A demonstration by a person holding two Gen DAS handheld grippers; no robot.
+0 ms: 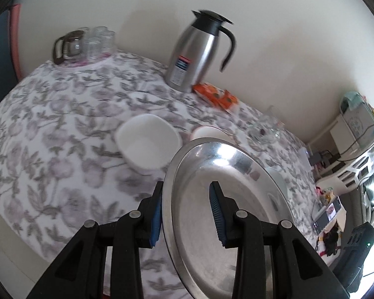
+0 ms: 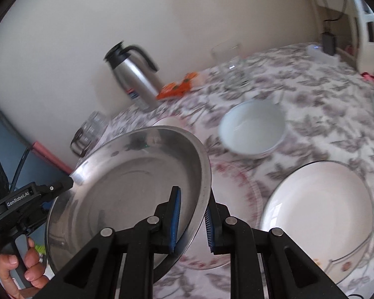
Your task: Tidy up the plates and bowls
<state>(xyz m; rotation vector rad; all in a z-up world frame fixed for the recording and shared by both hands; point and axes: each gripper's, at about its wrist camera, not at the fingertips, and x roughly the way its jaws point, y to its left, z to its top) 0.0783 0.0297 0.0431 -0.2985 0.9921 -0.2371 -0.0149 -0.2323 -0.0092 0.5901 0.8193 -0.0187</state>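
Note:
A round steel plate hangs tilted above the flowered tablecloth, held by both grippers at opposite rims. My left gripper is shut on its near rim, one blue pad outside and one inside the dish. In the right wrist view the steel plate fills the lower left, and my right gripper is shut on its right rim. The left gripper pinches the far rim there, with a hand on its grip. On the table rest a square white bowl, a round white bowl, a white plate and a pink-patterned plate.
A steel thermos jug stands by the wall with an orange packet beside it. A glass coffee pot and tumblers sit at the far left corner. Clear glassware and a small white bowl lie behind the steel plate.

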